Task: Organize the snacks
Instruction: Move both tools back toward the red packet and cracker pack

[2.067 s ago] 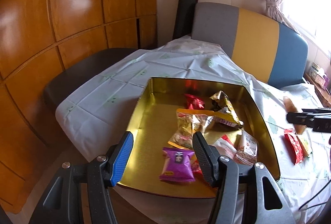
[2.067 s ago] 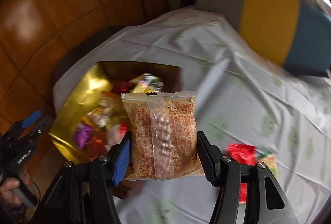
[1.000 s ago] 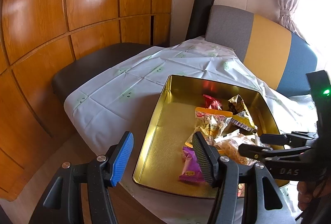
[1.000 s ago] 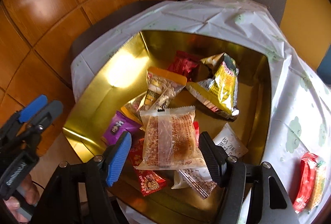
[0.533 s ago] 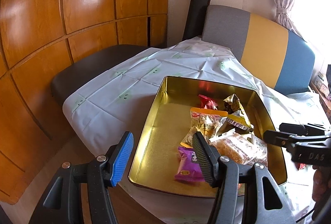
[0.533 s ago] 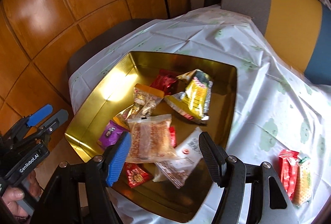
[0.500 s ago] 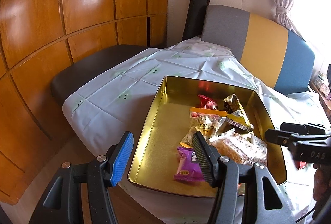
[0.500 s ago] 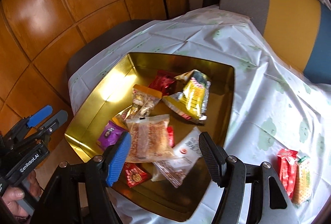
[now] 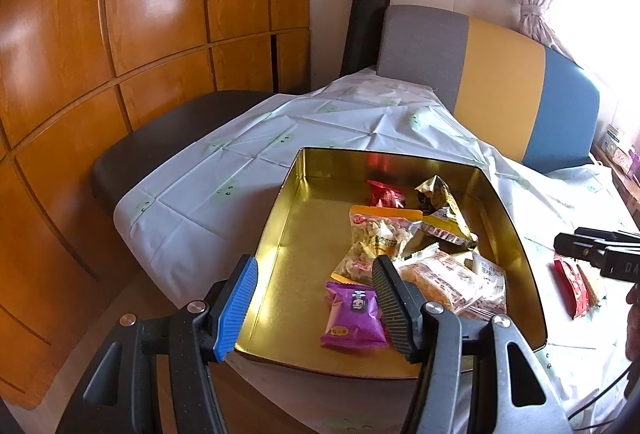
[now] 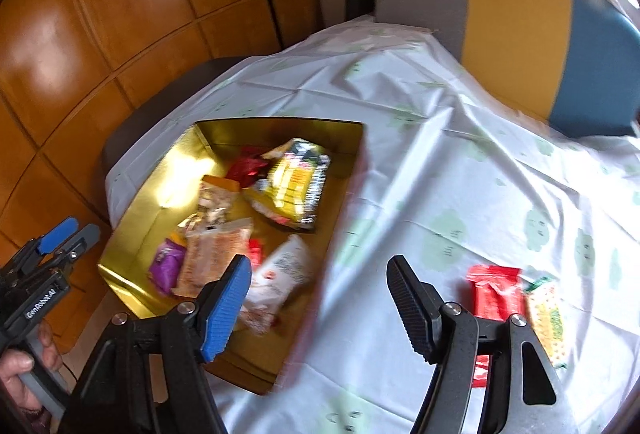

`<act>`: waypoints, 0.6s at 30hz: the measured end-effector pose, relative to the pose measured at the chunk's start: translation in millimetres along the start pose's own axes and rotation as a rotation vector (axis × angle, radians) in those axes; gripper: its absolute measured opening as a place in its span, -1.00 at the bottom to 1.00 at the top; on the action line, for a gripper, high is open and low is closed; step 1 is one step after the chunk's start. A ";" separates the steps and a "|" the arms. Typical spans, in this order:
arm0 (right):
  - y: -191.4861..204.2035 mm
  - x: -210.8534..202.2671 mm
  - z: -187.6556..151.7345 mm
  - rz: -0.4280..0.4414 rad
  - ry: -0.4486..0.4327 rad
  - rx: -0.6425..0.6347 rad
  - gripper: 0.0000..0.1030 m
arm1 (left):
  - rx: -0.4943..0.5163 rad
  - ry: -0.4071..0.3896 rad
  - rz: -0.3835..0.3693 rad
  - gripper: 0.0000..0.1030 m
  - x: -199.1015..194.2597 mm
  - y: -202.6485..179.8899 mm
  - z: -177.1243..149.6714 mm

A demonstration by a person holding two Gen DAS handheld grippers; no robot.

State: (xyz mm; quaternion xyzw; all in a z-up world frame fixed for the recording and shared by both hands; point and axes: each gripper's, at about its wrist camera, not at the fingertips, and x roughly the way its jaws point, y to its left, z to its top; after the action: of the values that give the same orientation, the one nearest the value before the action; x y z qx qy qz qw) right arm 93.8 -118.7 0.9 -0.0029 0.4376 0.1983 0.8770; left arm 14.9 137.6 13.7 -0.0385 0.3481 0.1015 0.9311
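Note:
A gold tin (image 9: 280,218) (image 10: 132,218) holds several snack packets, among them a clear pack of brown crisps (image 9: 436,282) (image 10: 212,254) and a purple packet (image 9: 352,314) (image 10: 166,262). My left gripper (image 9: 314,266) hovers open over the tin's near edge, nothing between its fingers. My right gripper (image 10: 319,266) is over the tablecloth just right of the tin; its jaws are opening and empty. To its right, a red packet (image 10: 496,294) (image 9: 570,282) and a yellow-green packet (image 10: 546,314) lie side by side on the cloth.
A pale cloth with green prints (image 10: 440,153) covers the table. Behind it stands a bench back in grey, yellow and blue (image 9: 500,81), with a black roll (image 9: 364,25) beside it. Wooden panels (image 9: 140,13) and a dark seat (image 9: 168,129) are on the left.
The brown crisp pack, between the right jaws a second ago, now lies in the tin. The right gripper has swung right, out over the cloth. The left gripper has stayed put.

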 end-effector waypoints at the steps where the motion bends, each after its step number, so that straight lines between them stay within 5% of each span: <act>1: -6.5 -2.2 -0.7 -0.007 -0.002 0.010 0.38 | 0.003 0.000 -0.001 0.17 0.0 -1.0 0.2; 18: -163.2 -55.1 -24.8 -0.287 -0.033 0.212 0.47 | 0.128 -0.024 -0.080 0.17 -10.9 -47.1 10.8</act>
State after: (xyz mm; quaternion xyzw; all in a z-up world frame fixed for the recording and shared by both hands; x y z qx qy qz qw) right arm 102.3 -292.6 0.5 0.0306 0.4367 0.0240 0.8988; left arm 23.9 91.5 29.0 0.0084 0.3408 0.0425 0.9391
